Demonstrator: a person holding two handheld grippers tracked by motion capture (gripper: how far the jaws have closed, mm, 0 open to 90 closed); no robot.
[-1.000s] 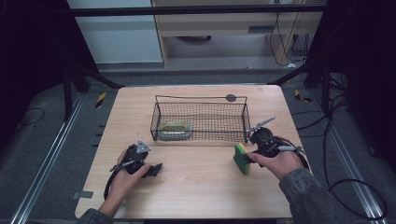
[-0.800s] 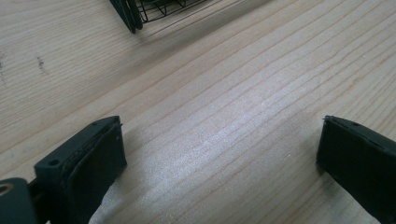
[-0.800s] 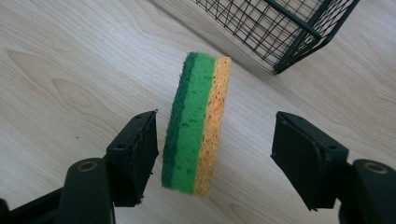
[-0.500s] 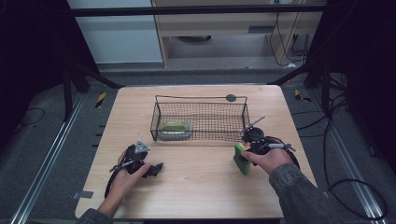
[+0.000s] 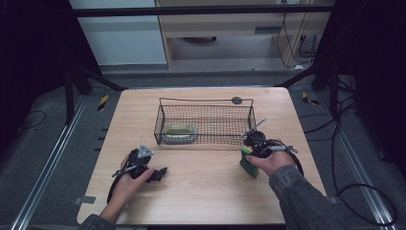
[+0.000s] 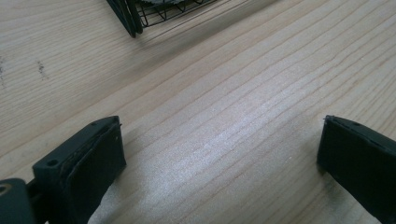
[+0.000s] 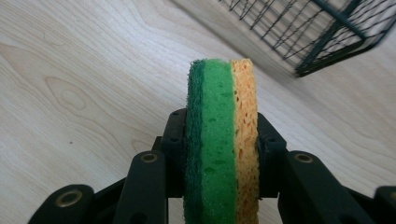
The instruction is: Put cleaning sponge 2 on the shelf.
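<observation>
A green and yellow sponge (image 7: 220, 140) stands on edge between the jaws of my right gripper (image 7: 220, 154), which is shut on it. In the high view that sponge (image 5: 248, 162) is held just above the table, in front of the right end of a black wire basket (image 5: 206, 103). A second greenish sponge (image 5: 179, 132) lies inside the basket at its left. My left gripper (image 5: 160, 172) rests low over the table at the front left. Its jaws stand wide apart over bare wood, and my left gripper (image 6: 219, 154) holds nothing.
The wooden table (image 5: 201, 201) is bare in front of the basket. A small dark disc (image 5: 236, 100) lies behind the basket's far rim. A basket corner (image 6: 135, 18) sits ahead of the left gripper. Cables trail from both grippers; dark floor and rails surround the table.
My right gripper has moved a little left and toward the basket's front right corner with the sponge. The left gripper has stayed in place.
</observation>
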